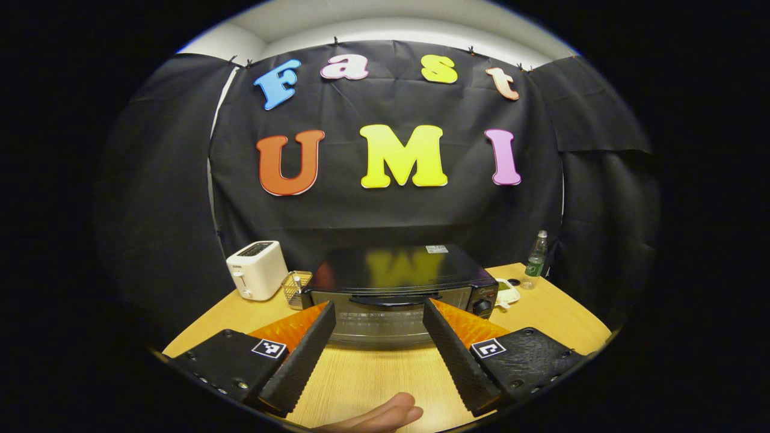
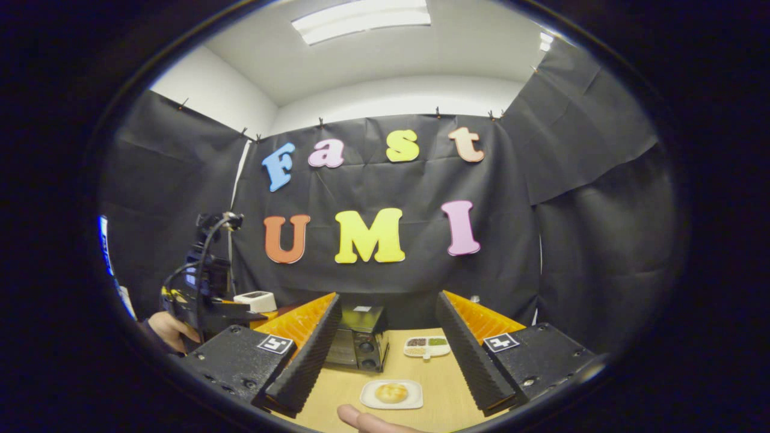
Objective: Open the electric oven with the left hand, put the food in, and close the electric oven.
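Toaster (image 1: 257,269) and wire basket (image 1: 296,287) flank closed oven (image 1: 397,288).

We see black cloth wall (image 1: 385,216) draped behind wooden table (image 1: 373,373), clipped along top. White wall (image 2: 210,90) and white ceiling (image 2: 385,54) rise above cloth. Long ceiling light panel (image 2: 361,21) glows overhead in right gripper view.

Toaster (image 1: 257,269) left of oven (image 1: 400,288); bottle (image 1: 535,260) right; plated bun (image 2: 391,393) before oven.
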The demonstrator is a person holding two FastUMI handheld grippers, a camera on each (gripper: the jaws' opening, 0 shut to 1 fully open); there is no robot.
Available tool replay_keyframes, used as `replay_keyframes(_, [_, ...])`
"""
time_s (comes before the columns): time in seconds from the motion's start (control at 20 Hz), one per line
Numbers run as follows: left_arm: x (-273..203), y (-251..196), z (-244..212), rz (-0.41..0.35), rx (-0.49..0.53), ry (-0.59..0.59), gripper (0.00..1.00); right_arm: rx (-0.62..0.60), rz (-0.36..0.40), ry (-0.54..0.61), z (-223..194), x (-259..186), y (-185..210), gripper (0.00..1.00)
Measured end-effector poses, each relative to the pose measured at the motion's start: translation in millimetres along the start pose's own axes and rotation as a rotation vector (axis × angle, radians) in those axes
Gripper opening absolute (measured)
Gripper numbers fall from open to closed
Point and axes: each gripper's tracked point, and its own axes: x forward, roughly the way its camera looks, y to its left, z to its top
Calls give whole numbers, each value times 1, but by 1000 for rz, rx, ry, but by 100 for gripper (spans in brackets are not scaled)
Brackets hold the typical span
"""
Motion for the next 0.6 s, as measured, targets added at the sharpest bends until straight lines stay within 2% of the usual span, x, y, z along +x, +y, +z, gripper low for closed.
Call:
replay_keyframes(0.1, [32, -3, -7, -2, -1, 27, 100, -14, -13, -10, -4, -1, -15, 96])
replay_keyframes(0.15, [44, -4, -10, -7, -13, 39, 96, -18, -27, -15, -5, -1, -25, 96])
replay_keyframes(0.25, [62, -9, -10, -28, -37, 32, 96, -23, -53, -19, -9, -2, -43, 96])
replay_keyframes(0.6, [94, -8, -25, -44, -60, 88, 96, 8, -87, -9, -20, -8, -71, 96])
